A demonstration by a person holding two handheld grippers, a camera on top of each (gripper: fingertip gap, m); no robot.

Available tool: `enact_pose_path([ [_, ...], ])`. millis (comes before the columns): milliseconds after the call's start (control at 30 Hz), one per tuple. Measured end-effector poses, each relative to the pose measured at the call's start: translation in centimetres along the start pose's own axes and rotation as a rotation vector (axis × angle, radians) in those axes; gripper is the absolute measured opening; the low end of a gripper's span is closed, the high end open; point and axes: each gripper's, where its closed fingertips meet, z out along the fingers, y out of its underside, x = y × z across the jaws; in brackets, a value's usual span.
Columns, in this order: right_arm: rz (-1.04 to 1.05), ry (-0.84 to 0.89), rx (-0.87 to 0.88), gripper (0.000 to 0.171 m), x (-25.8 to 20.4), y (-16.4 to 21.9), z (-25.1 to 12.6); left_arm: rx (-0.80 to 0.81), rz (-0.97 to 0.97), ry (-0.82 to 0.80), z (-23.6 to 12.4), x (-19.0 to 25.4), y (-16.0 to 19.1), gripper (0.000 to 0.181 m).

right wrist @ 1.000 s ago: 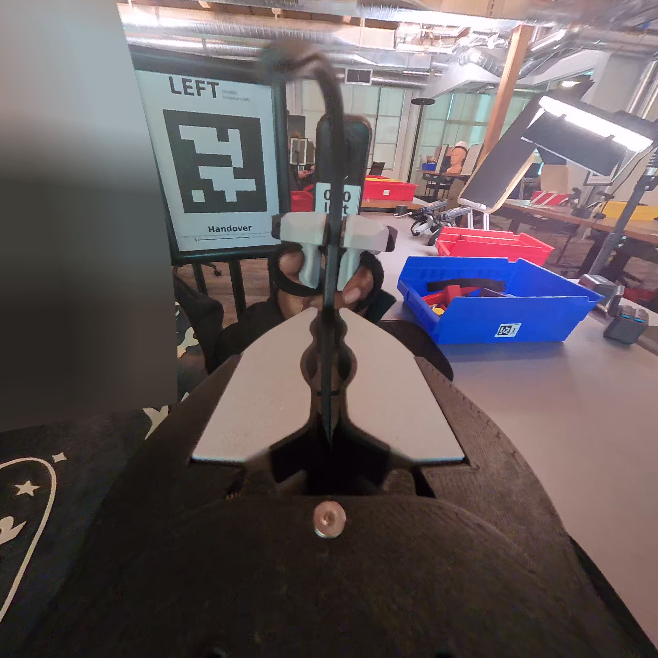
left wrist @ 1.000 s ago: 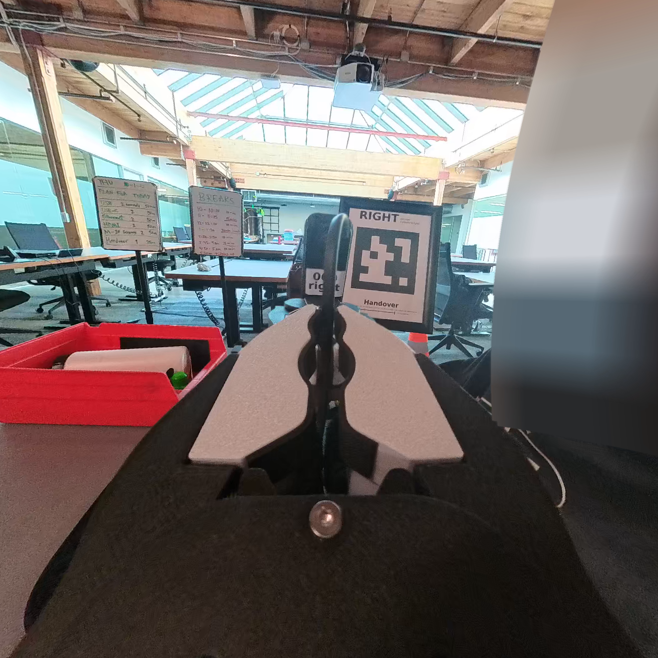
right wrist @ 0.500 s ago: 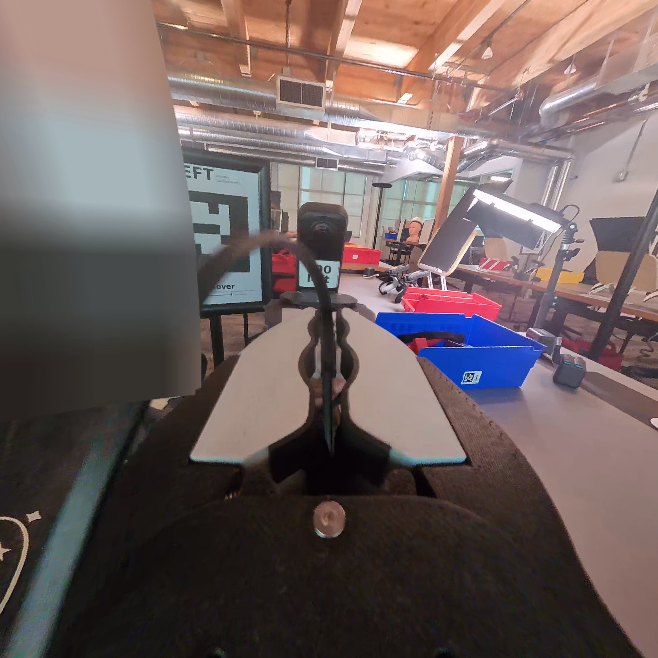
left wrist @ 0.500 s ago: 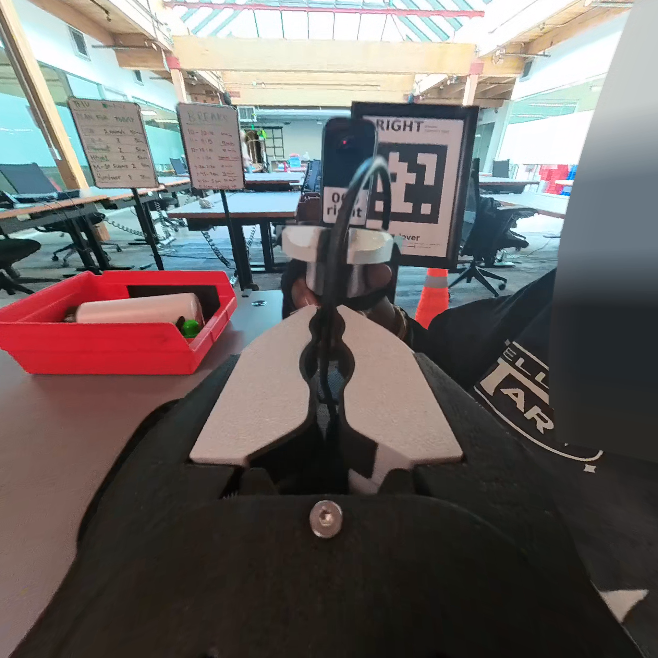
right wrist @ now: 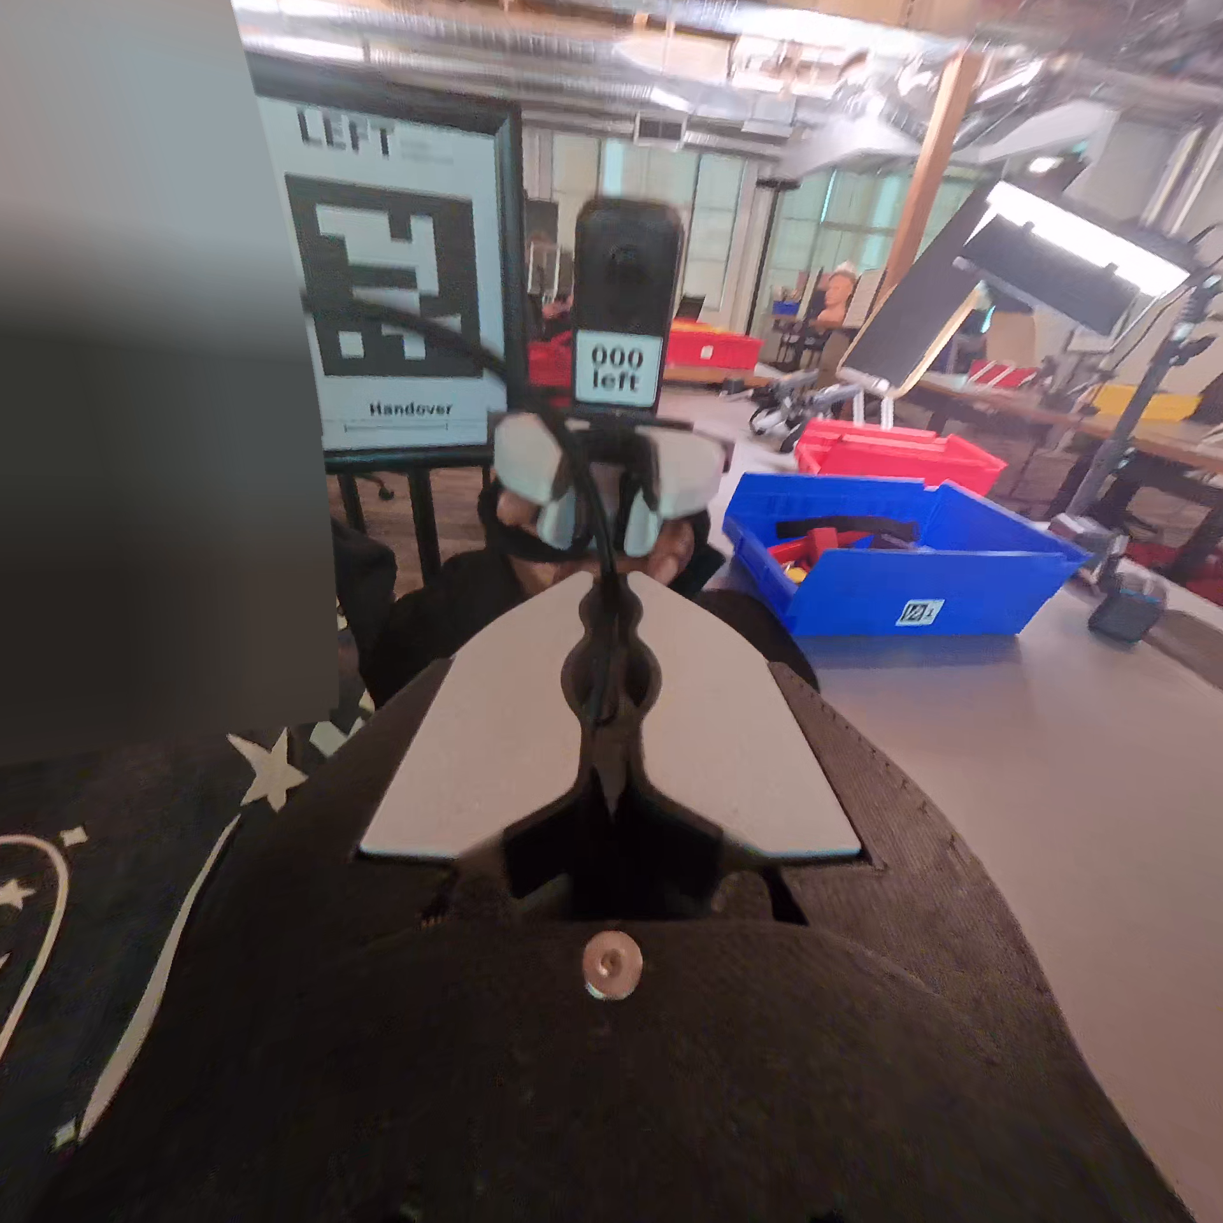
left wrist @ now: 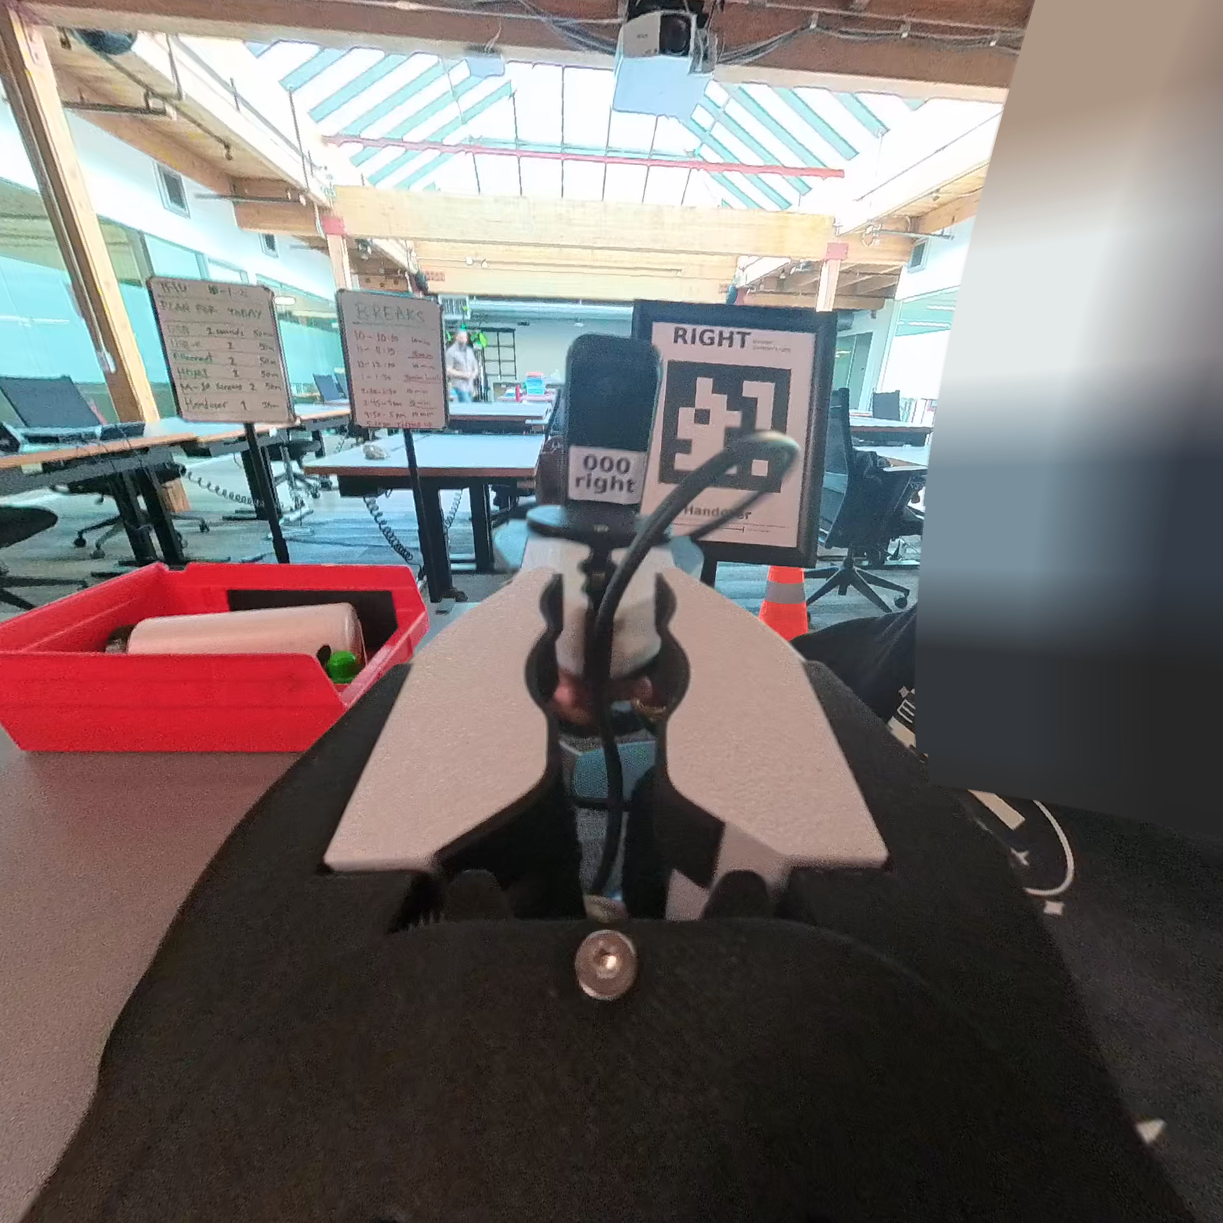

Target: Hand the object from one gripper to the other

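Observation:
A thin black cable [left wrist: 668, 509] runs between my two grippers, which face each other in the air. My left gripper [left wrist: 599, 589] is open: its grey fingers stand apart and the cable passes loosely through the gap. My right gripper [right wrist: 609, 582] is shut on the black cable [right wrist: 589, 490], which bends up and to the left from its tips. In the right wrist view the left gripper [right wrist: 599, 529] shows just beyond, its fingers spread on either side of the cable. In the left wrist view the right gripper [left wrist: 605, 615] shows through the gap, held by a hand.
A red bin [left wrist: 165, 701] with a white roll [left wrist: 245, 629] sits on the grey table at left. A blue bin [right wrist: 926, 595] and a red bin [right wrist: 893, 450] stand at right. Framed marker signs [left wrist: 728, 423] [right wrist: 397, 278] stand behind, and an orange cone [left wrist: 784, 595]. Only a small space, under 4 cm, lies between the two pairs of fingers.
My left gripper's fingers have opened off the cable, which they pinched in the earlier frames. My right gripper stays shut on it. The cable's free loop has swung sideways.

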Motion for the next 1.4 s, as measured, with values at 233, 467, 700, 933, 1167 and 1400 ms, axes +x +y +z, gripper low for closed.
enact_pose_path([
  [233, -0.033, 0.086, 0.171, 0.005, 0.7, -3.0, -1.3, -0.203, -0.033, -0.006, 1.4, -0.6, 4.0, 0.022],
  [467, -0.034, 0.054, 0.197, 0.016, 0.0, -3.3, -1.4, -0.144, 0.006, -0.032, 1.1, -0.8, 2.9, 0.005],
  [700, -0.015, -0.010, -0.060, 0.028, 0.2, 1.1, -0.4, -0.009, 0.035, -0.033, -0.1, -0.5, 0.2, 0.004],
  [933, -0.045, -0.014, -0.040, 0.007, 0.0, 1.1, 0.4, 0.019, 0.062, -0.017, 0.2, 0.1, -0.2, 0.006],
  [1167, -0.093, 0.112, 0.081, 0.006, 1.2, -1.6, -1.0, -0.132, 0.067, -0.062, 0.0, -1.3, 2.2, 0.023],
  [1400, -0.131, 0.138, 0.159, 0.006, 0.8, -3.1, -1.6, -0.178, 0.136, -0.099, 0.8, -1.7, 3.3, 0.006],
])
